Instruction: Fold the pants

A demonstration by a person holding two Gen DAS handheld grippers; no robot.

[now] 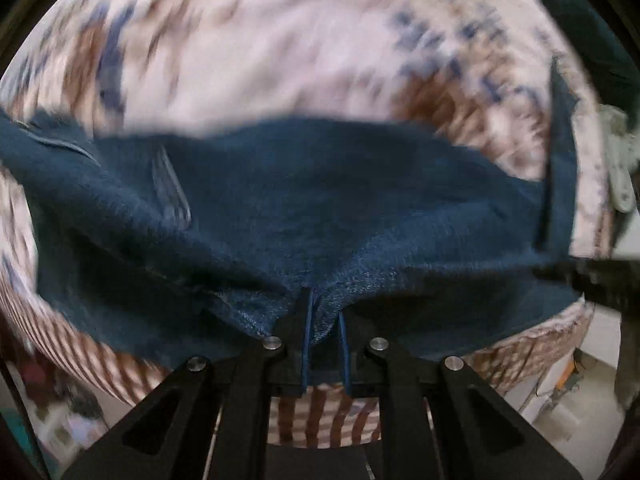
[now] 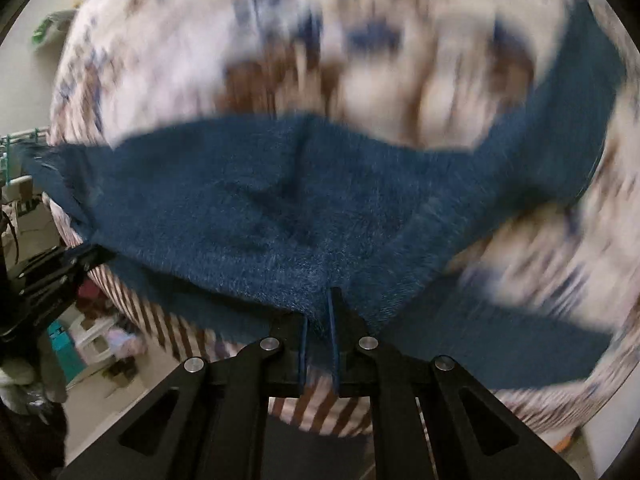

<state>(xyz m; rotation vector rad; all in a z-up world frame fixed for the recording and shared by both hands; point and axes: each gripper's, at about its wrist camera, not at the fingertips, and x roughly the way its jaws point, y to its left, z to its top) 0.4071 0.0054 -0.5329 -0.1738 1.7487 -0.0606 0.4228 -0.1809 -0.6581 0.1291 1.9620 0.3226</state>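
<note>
With both tools clamped on the cloth, the fold is under way. At lower centre of the left wrist view, the left gripper (image 1: 323, 312) pinches an edge of the pants (image 1: 280, 208), dark blue fabric bunched between its closed fingers. The right gripper (image 2: 318, 312) does the same at lower centre of its own view, fingers shut on the pants (image 2: 280, 208). Between them the cloth hangs as a slack band across the middle of each frame, above a patterned bedspread (image 1: 260, 52) that fills the upper half. One leg trails off to the upper right in the right wrist view. Everything is blurred, so seams are hard to read. By the look of it, this is the carry-over step. The next move calls for both hands to travel together, keep the edge taut, and lay it squarely on the part lying flat.
</note>
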